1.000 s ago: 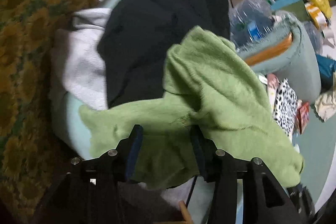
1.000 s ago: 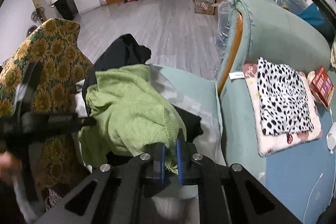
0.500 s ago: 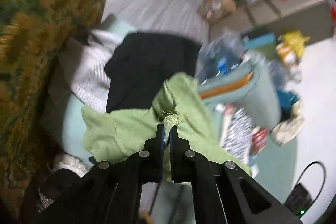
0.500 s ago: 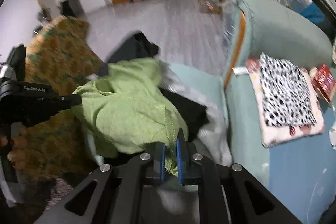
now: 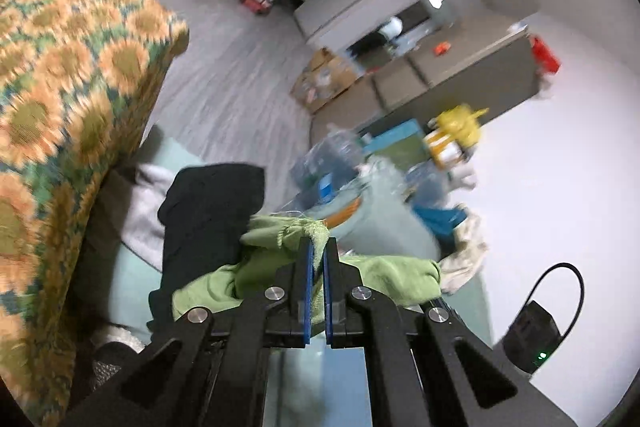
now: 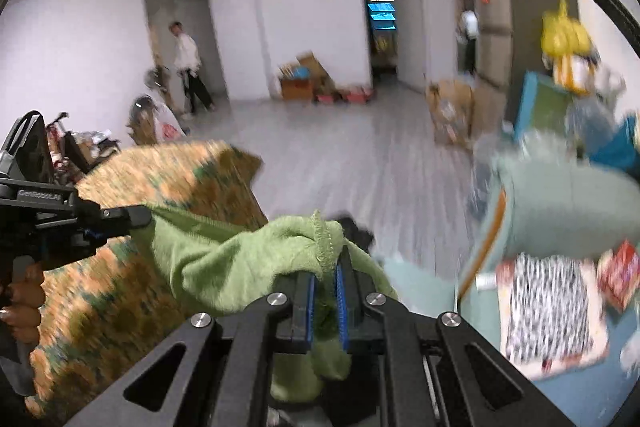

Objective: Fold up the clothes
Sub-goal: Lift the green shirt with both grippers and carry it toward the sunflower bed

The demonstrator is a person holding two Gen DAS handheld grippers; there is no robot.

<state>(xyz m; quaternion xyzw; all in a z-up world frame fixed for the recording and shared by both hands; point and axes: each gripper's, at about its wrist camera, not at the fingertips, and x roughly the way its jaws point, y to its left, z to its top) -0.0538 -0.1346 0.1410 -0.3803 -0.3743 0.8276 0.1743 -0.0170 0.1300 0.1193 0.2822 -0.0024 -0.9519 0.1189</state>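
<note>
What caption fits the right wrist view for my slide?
Right gripper and left gripper both pinch the green garment, lifted beside a sunflower-print cover.

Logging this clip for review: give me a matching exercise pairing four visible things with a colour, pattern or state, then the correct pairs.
Things:
1. left gripper
2. green garment
3. armchair cover
4. folded cloth on the blue surface

Descriptions:
A. sunflower print
B. black-and-white spotted
C. held by both grippers
D. shut on a green hem

Pairs: 1-D, 2-C, 3-A, 4-B
</note>
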